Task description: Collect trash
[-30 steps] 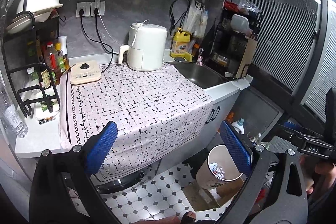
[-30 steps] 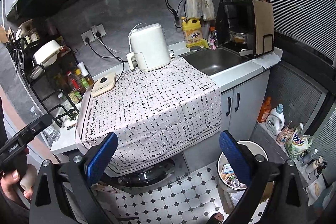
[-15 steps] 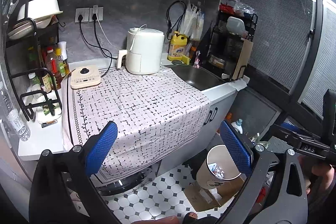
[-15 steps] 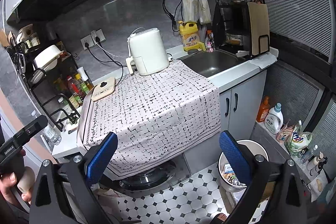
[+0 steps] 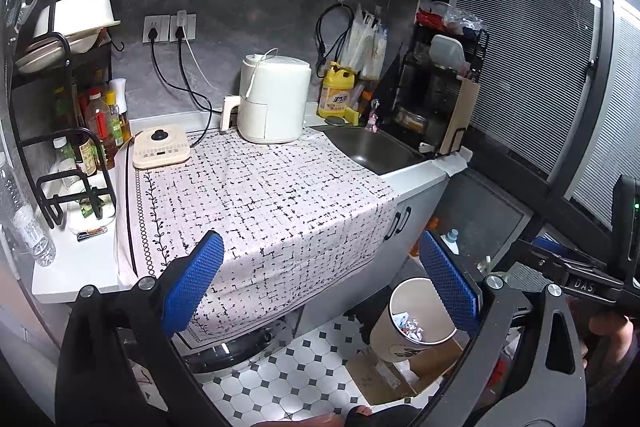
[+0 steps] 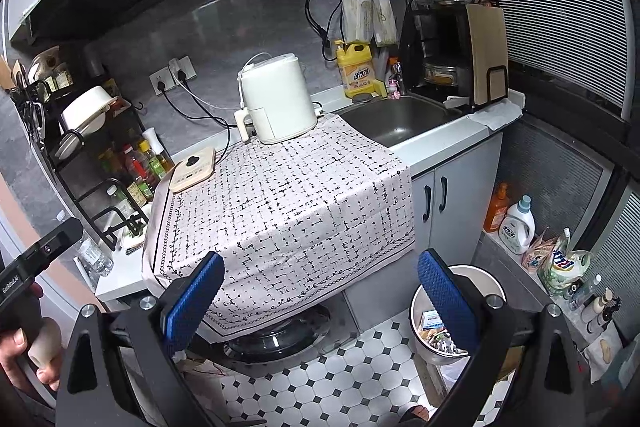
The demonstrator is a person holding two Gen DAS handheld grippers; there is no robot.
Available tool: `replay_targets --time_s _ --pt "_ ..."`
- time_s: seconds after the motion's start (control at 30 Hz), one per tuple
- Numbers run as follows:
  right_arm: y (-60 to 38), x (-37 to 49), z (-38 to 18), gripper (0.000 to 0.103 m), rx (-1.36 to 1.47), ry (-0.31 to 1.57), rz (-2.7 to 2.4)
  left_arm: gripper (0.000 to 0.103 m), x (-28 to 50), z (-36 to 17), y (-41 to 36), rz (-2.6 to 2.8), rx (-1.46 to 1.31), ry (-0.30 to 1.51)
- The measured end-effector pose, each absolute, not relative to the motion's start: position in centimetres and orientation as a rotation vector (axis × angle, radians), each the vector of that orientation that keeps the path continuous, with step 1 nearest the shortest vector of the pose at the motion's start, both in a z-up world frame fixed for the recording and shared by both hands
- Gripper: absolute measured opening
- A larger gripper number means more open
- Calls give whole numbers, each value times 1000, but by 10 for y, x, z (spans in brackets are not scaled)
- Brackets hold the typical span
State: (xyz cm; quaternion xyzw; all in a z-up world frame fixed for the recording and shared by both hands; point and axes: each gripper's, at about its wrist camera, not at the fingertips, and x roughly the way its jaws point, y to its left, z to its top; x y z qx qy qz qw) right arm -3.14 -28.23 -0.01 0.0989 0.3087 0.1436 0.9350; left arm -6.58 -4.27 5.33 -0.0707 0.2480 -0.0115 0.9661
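A round trash bin [image 5: 404, 293] stands on the tiled floor by the cabinet, with crumpled wrappers [image 5: 410, 327] inside. In the right wrist view the same bin [image 6: 482, 275] shows behind the right fingertip. My left gripper [image 5: 320, 283] is open with nothing between its blue pads [image 5: 192, 283], and hangs in front of the counter's patterned cloth [image 5: 272, 195]. My right gripper [image 6: 320, 301] is also open and holds nothing, level with the hanging cloth [image 6: 288, 203] edge. A small flat item [image 5: 91, 235] lies on the white counter at left.
A white air fryer [image 5: 274, 99], a flat cooker [image 5: 160, 147] and a sink [image 5: 372, 149] sit on the counter. A bottle rack [image 5: 92, 131] and a water bottle [image 5: 24, 223] stand at left. Cardboard [image 5: 400, 371] lies under the bin. Detergent bottles [image 6: 518, 225] line the floor at right.
Both cameras have drawn back a little from the counter, so it looks slightly smaller. Both grippers stay open with nothing in them.
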Motion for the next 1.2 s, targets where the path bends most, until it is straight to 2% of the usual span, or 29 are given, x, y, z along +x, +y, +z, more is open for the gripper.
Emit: replay_targets --time_s 1.2 --pt "-287 -40 -1 95 194 628 263 97 -73 48 -46 -47 -153 504"
